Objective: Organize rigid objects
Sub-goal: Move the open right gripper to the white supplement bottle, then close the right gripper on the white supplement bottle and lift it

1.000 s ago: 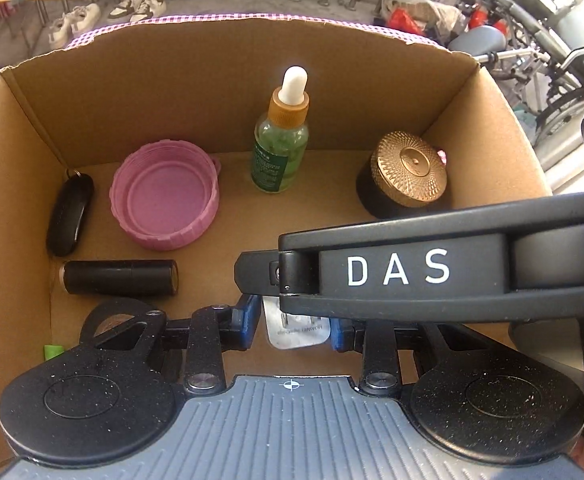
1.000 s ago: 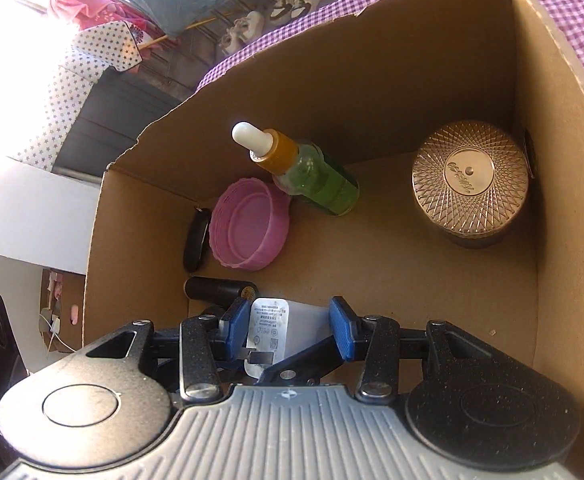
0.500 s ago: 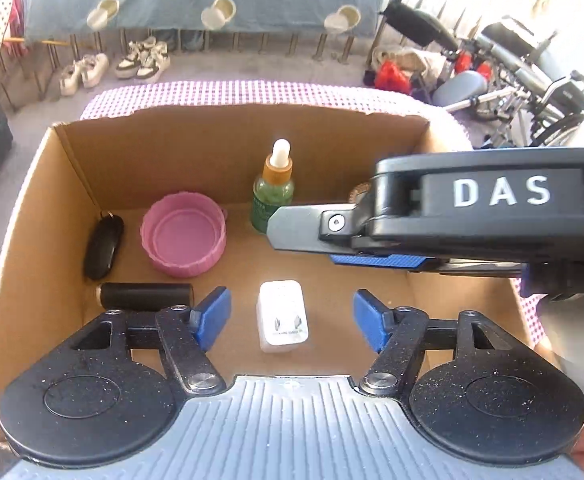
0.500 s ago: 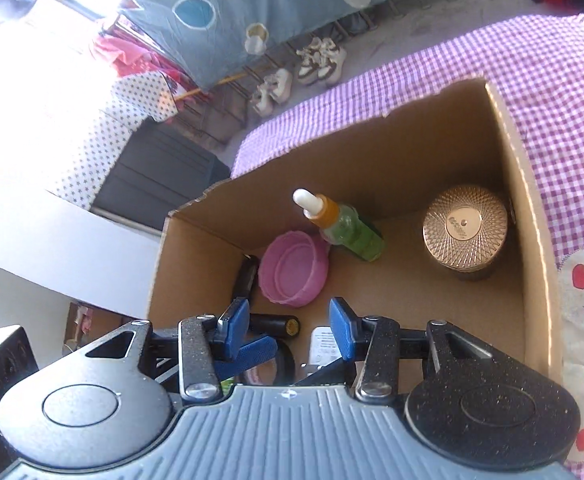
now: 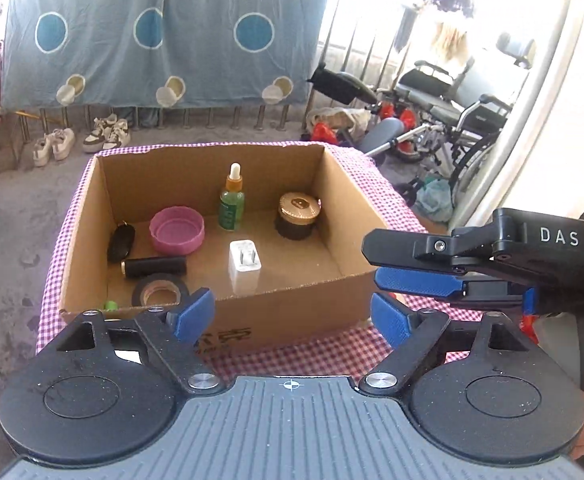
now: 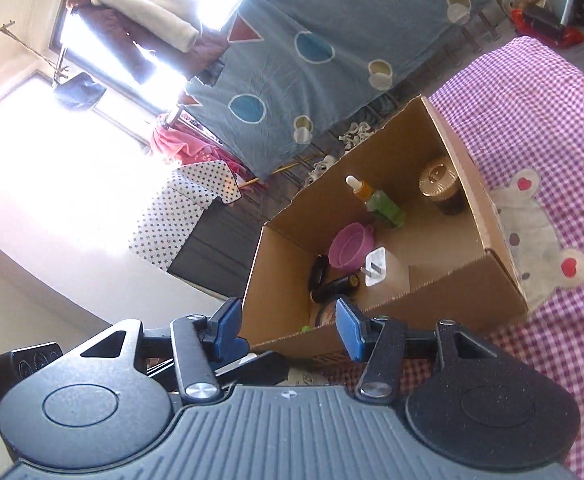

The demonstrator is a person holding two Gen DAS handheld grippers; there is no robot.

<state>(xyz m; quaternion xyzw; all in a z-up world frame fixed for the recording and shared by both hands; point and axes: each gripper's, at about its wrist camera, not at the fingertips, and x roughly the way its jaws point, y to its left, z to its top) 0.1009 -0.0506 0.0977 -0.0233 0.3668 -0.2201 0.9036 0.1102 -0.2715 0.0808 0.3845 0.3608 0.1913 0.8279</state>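
Cardboard box sits at frame centre with the white charger inside; your left gripper and right gripper both gape wide, holding nothing.

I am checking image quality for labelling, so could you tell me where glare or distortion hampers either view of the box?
Left wrist view: evenly lit cardboard box, with the white charger sharp; the upper right corner is washed out, and fisheye bends the edges. Right wrist view: the window is blown out, hazing the left half; the box interior stays readable, though tilted, and shadowed near the front wall.
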